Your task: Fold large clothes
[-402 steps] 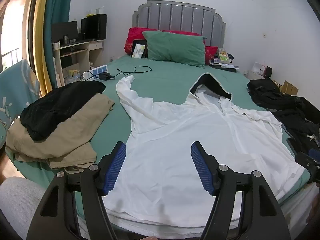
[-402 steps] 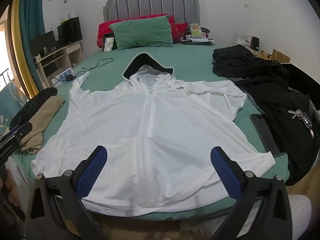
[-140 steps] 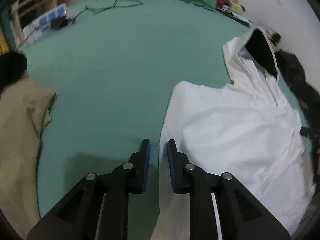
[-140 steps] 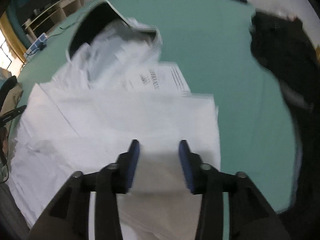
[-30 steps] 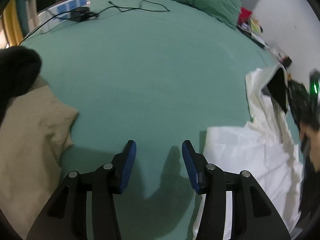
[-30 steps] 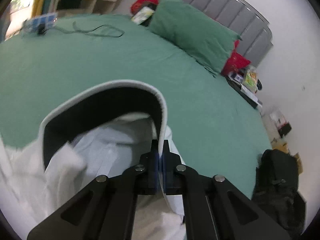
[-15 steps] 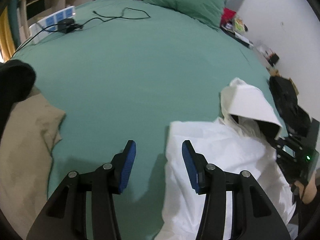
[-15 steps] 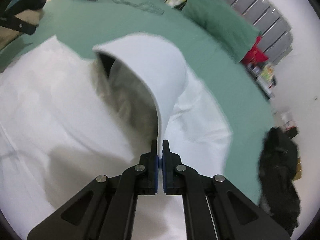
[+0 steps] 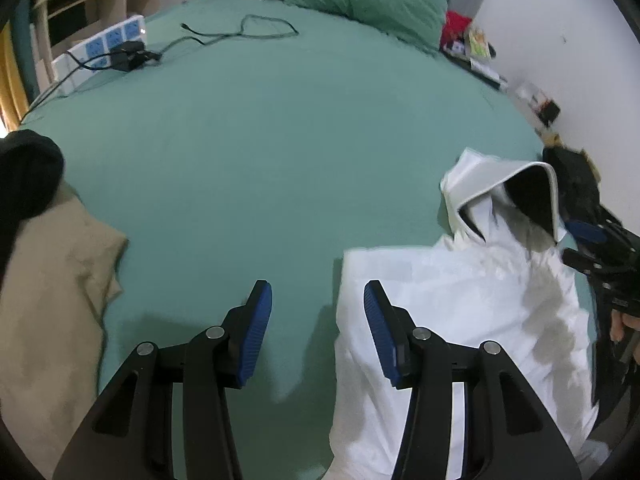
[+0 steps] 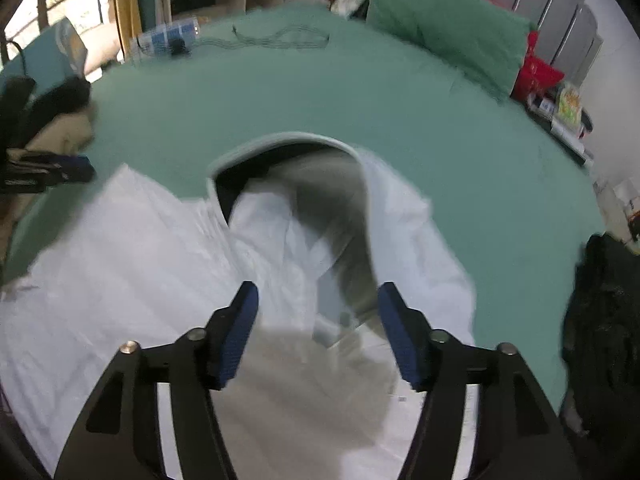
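Right wrist view shows the right gripper (image 10: 318, 332) low over the white hooded jacket (image 10: 132, 264); its blue pads (image 10: 236, 332) stand apart and the jaws are opening, with nothing pressed between them. The hood (image 10: 304, 184) of the jacket is just beyond the fingertips, partly turned over onto the body of the garment, its dark lining visible under a pale rim; this part is blurred. The jacket lies on the green bed sheet (image 10: 460, 168), at the near edge of the bed. To the right of the jacket is a heap of black clothes (image 10: 600, 320). Beyond the jacket, far up the bed, are a green pillow (image 10: 444, 36) and a black cable (image 10: 280, 40).

Left wrist view shows the left gripper (image 9: 318, 320) with its fingers open and empty, over the sheet just beside the left edge of the jacket (image 9: 460, 300). To the left of the jacket, well apart from it, lies a beige garment (image 9: 52, 300) with a black garment (image 9: 24, 176) on top of its far end. Beyond the jacket on its right side, the right gripper (image 9: 592, 240) is near the hood (image 9: 500, 184). Farther up the bed is a white power strip (image 9: 104, 44).
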